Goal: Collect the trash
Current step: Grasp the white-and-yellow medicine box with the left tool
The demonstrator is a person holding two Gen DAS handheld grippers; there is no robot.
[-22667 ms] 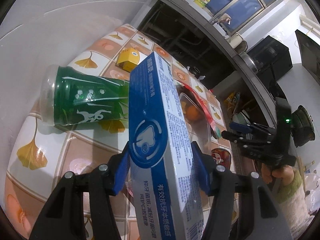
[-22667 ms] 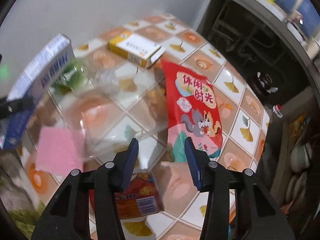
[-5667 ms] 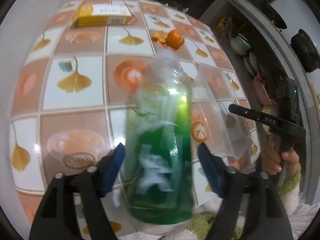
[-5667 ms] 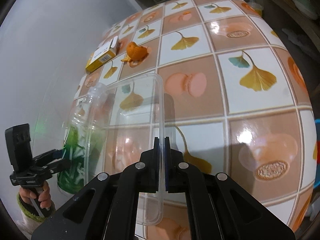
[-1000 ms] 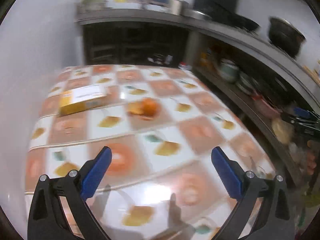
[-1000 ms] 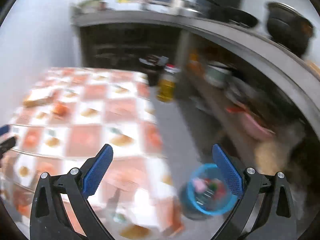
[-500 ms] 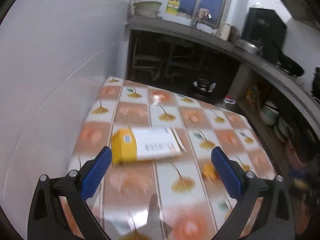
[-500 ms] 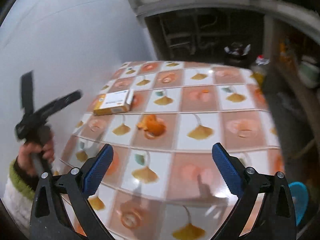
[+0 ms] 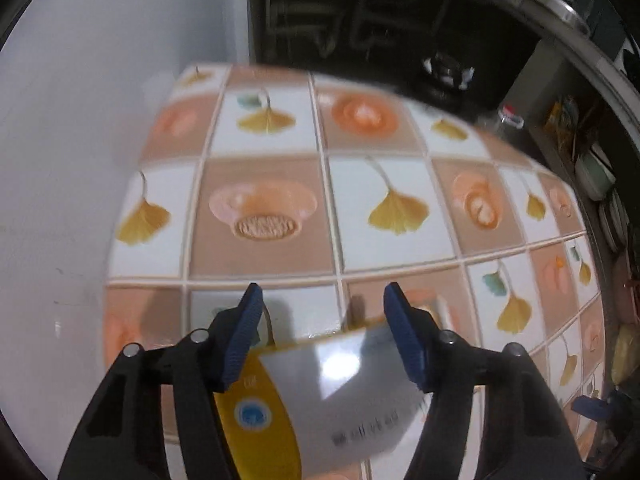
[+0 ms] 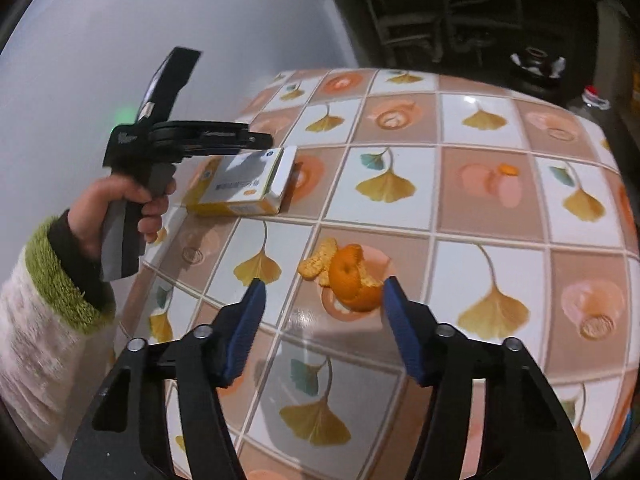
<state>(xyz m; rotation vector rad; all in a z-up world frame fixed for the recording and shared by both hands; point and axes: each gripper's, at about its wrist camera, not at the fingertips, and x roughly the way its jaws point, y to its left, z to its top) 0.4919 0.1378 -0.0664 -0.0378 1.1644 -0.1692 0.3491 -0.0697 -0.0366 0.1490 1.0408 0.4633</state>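
Flat yellow-and-white cardboard box point(image 9: 320, 400) lies near the wall edge of my tiled ginkgo-print table point(image 9: 280, 248); my left gripper point(image 9: 320, 336) straddles it, jaws just been narrowing, pads not pressing yet; curled orange peel point(image 10: 352, 276) sits mid-table, just ahead of my right gripper point(image 10: 322, 320), also closing in, nothing pinched, lined up for a scoop I'd guess.

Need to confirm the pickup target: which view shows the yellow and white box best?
The right wrist view: the whole yellow and white box lies flat on the table, left gripper above it. The left wrist view shows it blurred, partly hidden behind the fingers.
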